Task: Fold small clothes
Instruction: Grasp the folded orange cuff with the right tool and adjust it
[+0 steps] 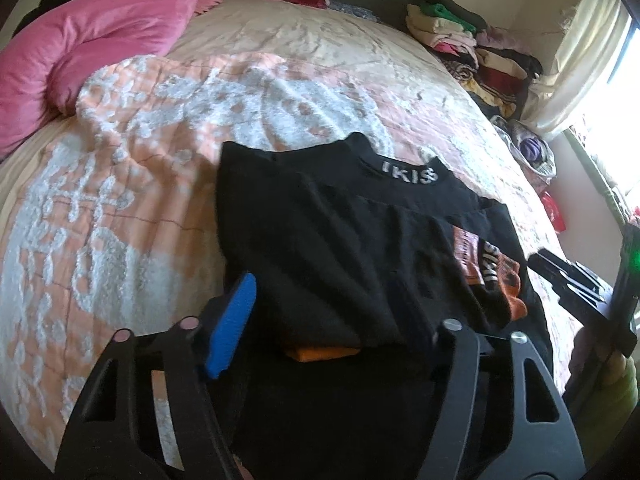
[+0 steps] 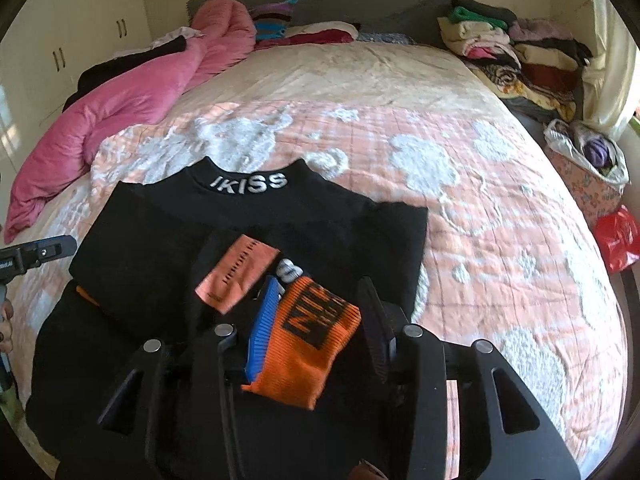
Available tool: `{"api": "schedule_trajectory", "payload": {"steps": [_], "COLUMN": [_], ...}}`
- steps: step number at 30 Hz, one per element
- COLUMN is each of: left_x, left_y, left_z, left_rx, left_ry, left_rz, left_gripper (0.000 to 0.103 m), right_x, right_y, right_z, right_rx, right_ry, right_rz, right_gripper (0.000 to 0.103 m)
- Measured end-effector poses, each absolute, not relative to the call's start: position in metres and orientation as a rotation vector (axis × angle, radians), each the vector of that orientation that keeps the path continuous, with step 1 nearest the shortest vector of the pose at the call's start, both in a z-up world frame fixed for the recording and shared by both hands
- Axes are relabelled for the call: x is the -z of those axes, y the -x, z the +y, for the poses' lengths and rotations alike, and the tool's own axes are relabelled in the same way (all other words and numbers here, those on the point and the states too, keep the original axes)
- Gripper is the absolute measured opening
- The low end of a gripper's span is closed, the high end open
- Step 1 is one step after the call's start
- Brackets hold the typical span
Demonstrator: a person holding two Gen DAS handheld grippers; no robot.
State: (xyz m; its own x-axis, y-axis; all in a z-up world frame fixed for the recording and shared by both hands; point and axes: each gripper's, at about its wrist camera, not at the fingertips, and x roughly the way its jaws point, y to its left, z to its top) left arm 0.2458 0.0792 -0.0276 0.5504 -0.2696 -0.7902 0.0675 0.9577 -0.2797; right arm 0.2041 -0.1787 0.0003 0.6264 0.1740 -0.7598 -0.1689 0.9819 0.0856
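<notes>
A black top (image 1: pixel 340 240) with white "IKISS" lettering on its collar lies partly folded on the bed; it also shows in the right wrist view (image 2: pixel 240 216). Its orange cuff (image 2: pixel 312 348) lies on top at the near side. My left gripper (image 1: pixel 340 328) is open, its jaws wide apart over the top's near left edge, and its blue pad (image 1: pixel 232 320) shows. My right gripper (image 2: pixel 320 320) is open with the orange cuff lying between its fingers, which are not closed on it. The right gripper also shows in the left wrist view (image 1: pixel 568 280).
The bed has a peach and white quilt (image 2: pixel 460 200). A pink duvet (image 2: pixel 140 88) lies at the far left. Stacks of folded clothes (image 2: pixel 520 48) sit at the far right corner. A bag of clothes (image 2: pixel 592 152) and a red bag (image 2: pixel 618 240) are beside the bed.
</notes>
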Motion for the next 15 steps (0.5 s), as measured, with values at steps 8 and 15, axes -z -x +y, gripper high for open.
{"api": "schedule_trajectory", "payload": {"steps": [8,15], "left_x": [0.053,0.069], "left_y": [-0.245,-0.252], "left_z": [0.117,0.120], "left_rx": [0.103,0.123], "left_ry": [0.308,0.352], "left_rz": [0.995,1.019], "left_gripper": [0.059,0.032], "right_x": [0.032,0.036], "right_y": [-0.222,-0.226], "right_z": [-0.184,-0.177], "right_rx": [-0.195,-0.206], "right_ry": [-0.090,-0.105], "right_rz": [0.992,1.008], "right_gripper": [0.045,0.017]}}
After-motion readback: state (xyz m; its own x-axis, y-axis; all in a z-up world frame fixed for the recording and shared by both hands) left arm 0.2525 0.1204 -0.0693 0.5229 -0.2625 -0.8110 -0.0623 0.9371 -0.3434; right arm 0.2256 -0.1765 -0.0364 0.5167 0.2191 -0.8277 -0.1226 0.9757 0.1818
